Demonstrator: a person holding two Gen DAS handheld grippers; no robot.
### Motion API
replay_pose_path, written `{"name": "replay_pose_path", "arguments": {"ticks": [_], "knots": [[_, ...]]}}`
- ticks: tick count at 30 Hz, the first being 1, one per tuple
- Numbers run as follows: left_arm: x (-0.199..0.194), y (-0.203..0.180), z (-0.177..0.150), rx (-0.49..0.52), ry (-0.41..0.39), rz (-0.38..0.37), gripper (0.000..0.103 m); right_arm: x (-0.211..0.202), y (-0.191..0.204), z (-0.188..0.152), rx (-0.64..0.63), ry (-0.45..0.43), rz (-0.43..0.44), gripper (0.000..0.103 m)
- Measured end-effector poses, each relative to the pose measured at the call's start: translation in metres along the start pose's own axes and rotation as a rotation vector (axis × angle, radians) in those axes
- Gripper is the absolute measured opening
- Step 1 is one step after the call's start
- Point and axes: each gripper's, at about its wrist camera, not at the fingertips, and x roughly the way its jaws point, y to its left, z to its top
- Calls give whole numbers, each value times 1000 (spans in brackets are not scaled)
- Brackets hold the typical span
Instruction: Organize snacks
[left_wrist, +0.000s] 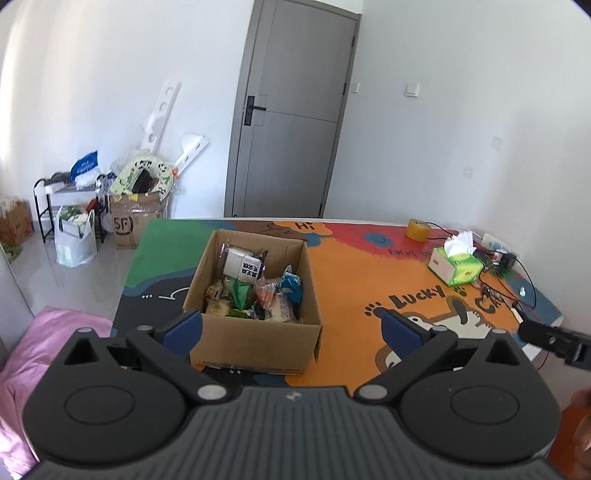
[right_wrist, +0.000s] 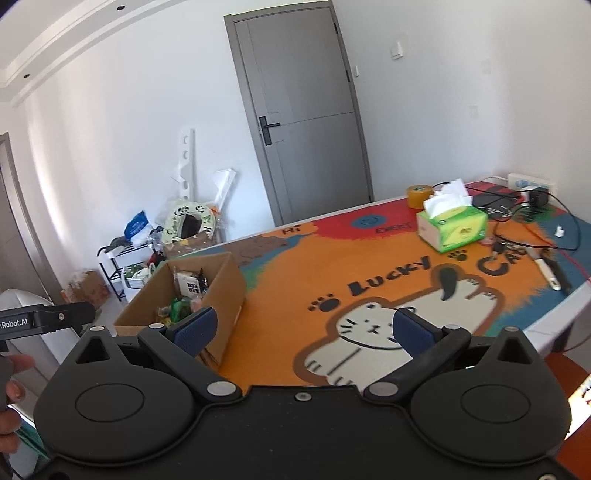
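An open cardboard box (left_wrist: 255, 347) full of several wrapped snacks (left_wrist: 255, 291) stands on the colourful cat-print table mat (left_wrist: 354, 280). My left gripper (left_wrist: 291, 325) hovers just in front of the box, open wide, with nothing between its blue pads. In the right wrist view the same box (right_wrist: 225, 295) sits at the left. My right gripper (right_wrist: 303, 328) is open and empty over the white cat drawing, to the right of the box. The left gripper's body (right_wrist: 40, 317) and a hand show at that view's left edge.
A green tissue box (right_wrist: 452, 225), a roll of yellow tape (right_wrist: 419, 195), black cables (right_wrist: 532, 221) and small gadgets lie at the mat's far right. Beyond the table stand a grey door (left_wrist: 291, 110), a shoe rack (left_wrist: 66, 199) and cartons and bags on the floor. Pink cloth (left_wrist: 40, 354) lies at the left.
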Motion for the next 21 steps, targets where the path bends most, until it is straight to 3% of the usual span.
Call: {"name": "replay_pose_path", "arguments": {"ticks": [6,21], "knots": [[-7,-7,-5,25,10,18,102,-12,-1,3,-14,-15,-14,103],[-28,-4,-11,61,0,73,102,-10,15,-11,-57,46,48,103]]}}
